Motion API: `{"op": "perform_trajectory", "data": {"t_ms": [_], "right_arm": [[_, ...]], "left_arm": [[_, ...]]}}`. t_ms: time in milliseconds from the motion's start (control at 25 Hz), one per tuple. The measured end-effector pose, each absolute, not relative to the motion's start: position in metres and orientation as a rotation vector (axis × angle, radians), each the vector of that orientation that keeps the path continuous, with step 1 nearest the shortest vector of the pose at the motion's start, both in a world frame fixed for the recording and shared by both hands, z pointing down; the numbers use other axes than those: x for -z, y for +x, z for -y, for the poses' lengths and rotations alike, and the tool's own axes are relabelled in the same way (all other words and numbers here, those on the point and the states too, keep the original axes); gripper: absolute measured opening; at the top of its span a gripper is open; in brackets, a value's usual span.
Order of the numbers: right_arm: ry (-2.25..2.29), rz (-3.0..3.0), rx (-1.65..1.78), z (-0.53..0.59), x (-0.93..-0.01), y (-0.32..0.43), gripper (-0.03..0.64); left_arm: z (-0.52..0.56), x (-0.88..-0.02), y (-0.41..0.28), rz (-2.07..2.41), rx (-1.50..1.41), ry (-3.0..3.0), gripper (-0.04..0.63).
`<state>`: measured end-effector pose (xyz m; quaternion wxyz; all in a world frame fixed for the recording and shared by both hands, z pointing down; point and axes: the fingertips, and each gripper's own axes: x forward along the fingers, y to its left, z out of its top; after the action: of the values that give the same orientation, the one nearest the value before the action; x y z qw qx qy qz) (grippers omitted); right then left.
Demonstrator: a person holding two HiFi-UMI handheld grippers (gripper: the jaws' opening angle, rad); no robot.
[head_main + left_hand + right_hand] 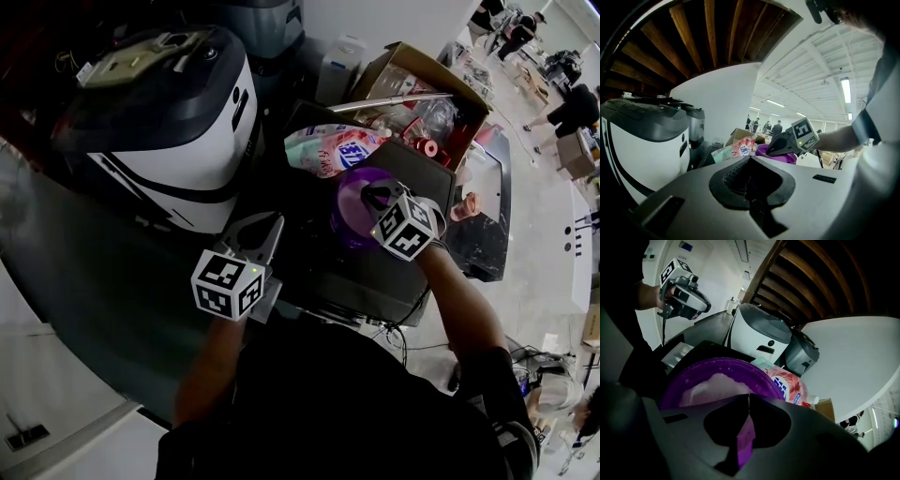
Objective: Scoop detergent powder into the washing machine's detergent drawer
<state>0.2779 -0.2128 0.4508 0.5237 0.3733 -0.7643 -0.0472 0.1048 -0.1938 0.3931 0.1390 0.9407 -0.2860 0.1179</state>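
Dark counter, open workshop; washing machine at 10 o'clock. Right claw clamped on purple scoop over powder tub. Left claw closed.

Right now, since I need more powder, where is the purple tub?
Head view, centre-right: the purple tub sits under the right claw, just below the pink pouch and right of the white washer.

Blue print on pink pouch unreadable.

Grey left gripper, right gripper, black-and-white marker cubes, seemingly dark top
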Motion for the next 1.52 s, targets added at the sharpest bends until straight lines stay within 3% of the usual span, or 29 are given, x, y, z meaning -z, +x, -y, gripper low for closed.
{"op": "perform_trajectory", "data": {"t_ms": [1520], "right_arm": [[0.728,1.965,-0.123,0.193,-0.454,0.244,0.020]], "left_arm": [[0.190,-0.409,0.086,0.813,-0.322,2.682,0.008]]}}
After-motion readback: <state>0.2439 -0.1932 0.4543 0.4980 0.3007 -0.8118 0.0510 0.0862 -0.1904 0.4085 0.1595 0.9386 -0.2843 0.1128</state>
